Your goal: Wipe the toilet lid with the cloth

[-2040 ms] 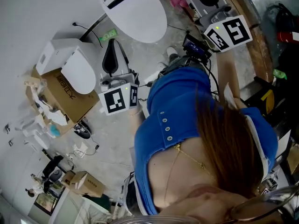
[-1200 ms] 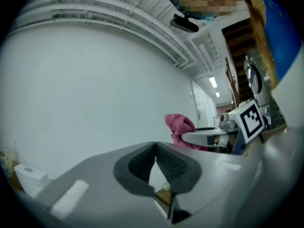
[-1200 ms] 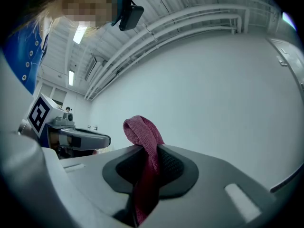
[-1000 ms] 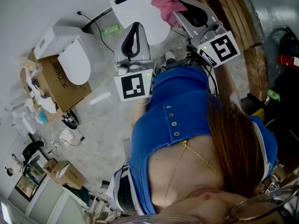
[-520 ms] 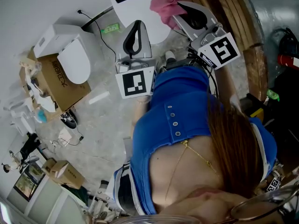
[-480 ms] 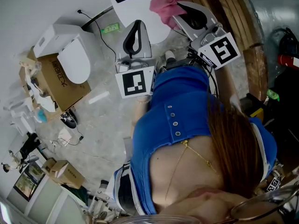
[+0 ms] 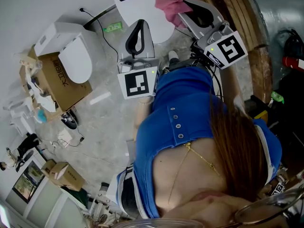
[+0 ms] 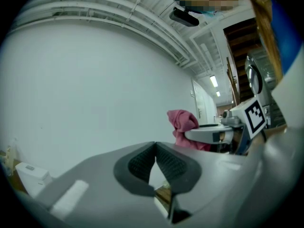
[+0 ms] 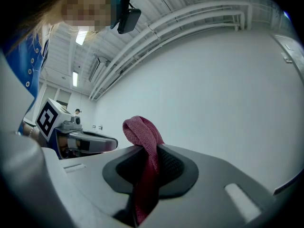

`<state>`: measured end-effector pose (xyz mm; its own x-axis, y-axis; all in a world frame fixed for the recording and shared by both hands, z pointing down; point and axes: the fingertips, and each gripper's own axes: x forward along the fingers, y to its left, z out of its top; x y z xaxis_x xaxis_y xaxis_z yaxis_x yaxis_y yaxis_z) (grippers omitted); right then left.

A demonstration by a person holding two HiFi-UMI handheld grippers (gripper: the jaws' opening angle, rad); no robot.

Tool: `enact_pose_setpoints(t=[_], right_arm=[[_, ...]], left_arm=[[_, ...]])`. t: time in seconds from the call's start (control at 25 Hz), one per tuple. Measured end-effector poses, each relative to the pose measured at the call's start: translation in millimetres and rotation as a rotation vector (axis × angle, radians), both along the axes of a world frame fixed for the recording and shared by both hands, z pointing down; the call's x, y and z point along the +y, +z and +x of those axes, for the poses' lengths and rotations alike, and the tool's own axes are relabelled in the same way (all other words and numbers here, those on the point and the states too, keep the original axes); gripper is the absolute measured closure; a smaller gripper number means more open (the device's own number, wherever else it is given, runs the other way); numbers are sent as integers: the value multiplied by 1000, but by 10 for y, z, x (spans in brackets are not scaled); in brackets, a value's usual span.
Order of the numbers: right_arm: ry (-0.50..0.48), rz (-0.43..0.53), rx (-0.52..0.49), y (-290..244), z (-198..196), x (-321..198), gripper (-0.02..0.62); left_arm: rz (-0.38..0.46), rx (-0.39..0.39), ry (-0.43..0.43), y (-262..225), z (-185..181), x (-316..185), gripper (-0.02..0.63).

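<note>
Right gripper (image 9: 150,152) jaws clamped on crumpled pink woven cloth (image 7: 168,3), at the edge of the white oval toilet lid (image 7: 137,6); left gripper (image 8: 156,147) jaws together, empty, alongside.

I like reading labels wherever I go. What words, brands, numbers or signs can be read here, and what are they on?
Cardboard box: dark printed letters on its side, too blurred and turned to read.
Green tag: too small to read.
Marker cubes: black-and-white square patterns only, no words or numbers.
No other text shows in any view.
</note>
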<state>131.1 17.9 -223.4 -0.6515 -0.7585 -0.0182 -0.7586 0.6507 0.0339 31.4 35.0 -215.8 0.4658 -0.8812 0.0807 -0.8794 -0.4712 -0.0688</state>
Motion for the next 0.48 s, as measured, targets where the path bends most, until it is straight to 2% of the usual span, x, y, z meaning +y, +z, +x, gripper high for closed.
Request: enact_pose_setpoints(t=[0.48], right_arm=[[-43,10,19,-19,-45,49,528]], left_arm=[[-22,-25,-18,17,-37,48,604]])
